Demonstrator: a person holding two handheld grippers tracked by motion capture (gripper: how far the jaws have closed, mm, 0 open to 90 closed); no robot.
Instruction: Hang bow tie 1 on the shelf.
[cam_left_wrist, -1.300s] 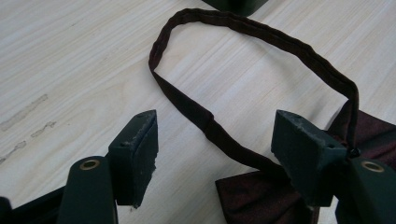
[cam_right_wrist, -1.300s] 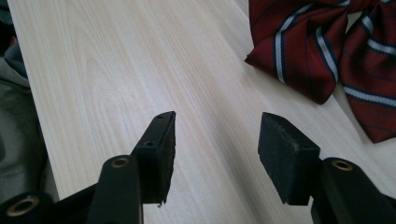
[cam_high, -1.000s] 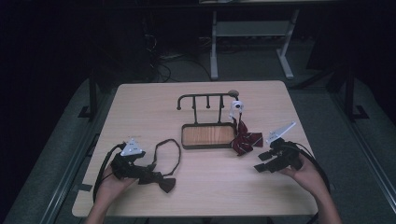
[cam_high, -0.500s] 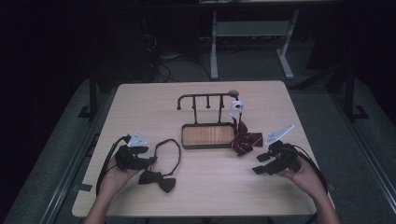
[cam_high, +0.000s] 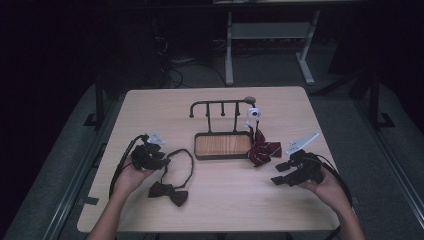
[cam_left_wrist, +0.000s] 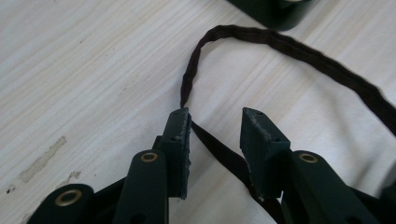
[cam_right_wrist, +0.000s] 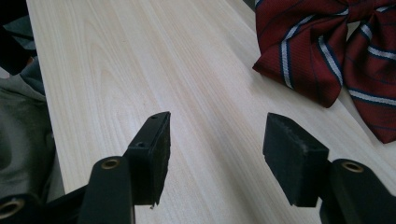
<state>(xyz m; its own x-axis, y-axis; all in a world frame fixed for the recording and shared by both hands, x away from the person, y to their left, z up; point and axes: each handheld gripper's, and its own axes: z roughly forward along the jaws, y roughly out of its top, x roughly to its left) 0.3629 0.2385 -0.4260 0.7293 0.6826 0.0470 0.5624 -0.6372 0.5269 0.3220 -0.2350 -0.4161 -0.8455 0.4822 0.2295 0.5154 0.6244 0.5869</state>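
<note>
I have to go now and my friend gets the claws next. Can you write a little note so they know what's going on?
Left claw: jaws just been closing around the strap of the dark bow tie; strap lies between them, pads not yet pressing.
Right claw: open, holding nothing, resting near the red striped bow tie.
Rack with the wooden tray sits mid-table; the red tie lies beside the tray's right end.
Done: no tie is on the rack yet.
Left: probably grip the strap and lift the dark tie toward the rack.
</note>
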